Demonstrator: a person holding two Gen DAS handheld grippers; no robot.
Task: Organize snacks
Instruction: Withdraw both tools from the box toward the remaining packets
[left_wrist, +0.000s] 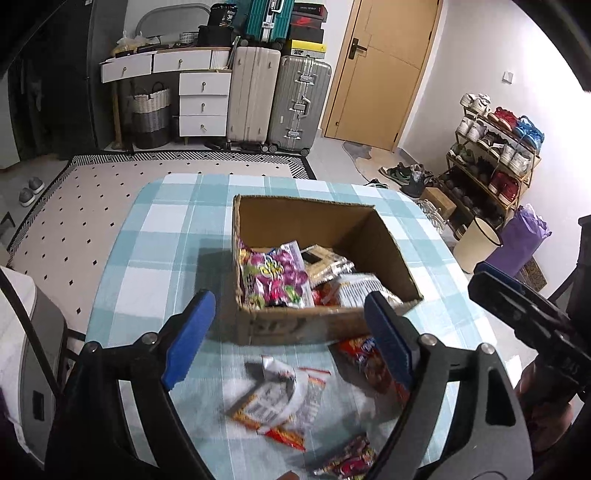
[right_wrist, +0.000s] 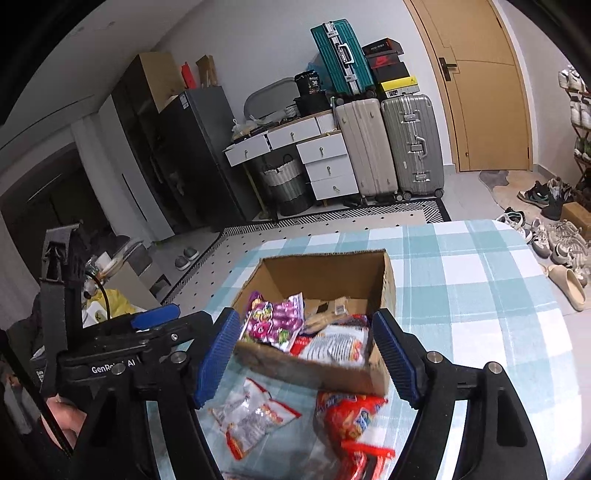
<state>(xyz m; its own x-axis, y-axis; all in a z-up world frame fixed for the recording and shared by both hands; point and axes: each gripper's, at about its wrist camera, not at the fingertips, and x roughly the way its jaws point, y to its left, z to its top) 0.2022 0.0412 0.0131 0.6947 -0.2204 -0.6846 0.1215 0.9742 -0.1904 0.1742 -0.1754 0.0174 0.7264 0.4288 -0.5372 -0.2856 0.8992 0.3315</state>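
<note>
An open cardboard box (left_wrist: 388, 243) (right_wrist: 384, 280) stands on the table with the blue-checked cloth (left_wrist: 155, 236) (right_wrist: 480, 280). It holds several snack packs, among them a purple one (left_wrist: 273, 275) (right_wrist: 275, 321) and a white one (left_wrist: 356, 290) (right_wrist: 334, 345). In front of the box lie a white-and-orange pack (left_wrist: 275, 402) (right_wrist: 251, 417), a red pack (left_wrist: 365, 358) (right_wrist: 351, 417) and another red pack (left_wrist: 349, 461). My left gripper (left_wrist: 290, 339) is open and empty above the white-and-orange pack. My right gripper (right_wrist: 306, 356) is open and empty over the box's near wall.
The right gripper shows at the right edge of the left wrist view (left_wrist: 524, 310), and the left one at the left of the right wrist view (right_wrist: 110, 350). Beyond the table are suitcases (left_wrist: 277, 99), a drawer unit (left_wrist: 203, 99), a shoe rack (left_wrist: 495, 155) and a bin (left_wrist: 476, 247).
</note>
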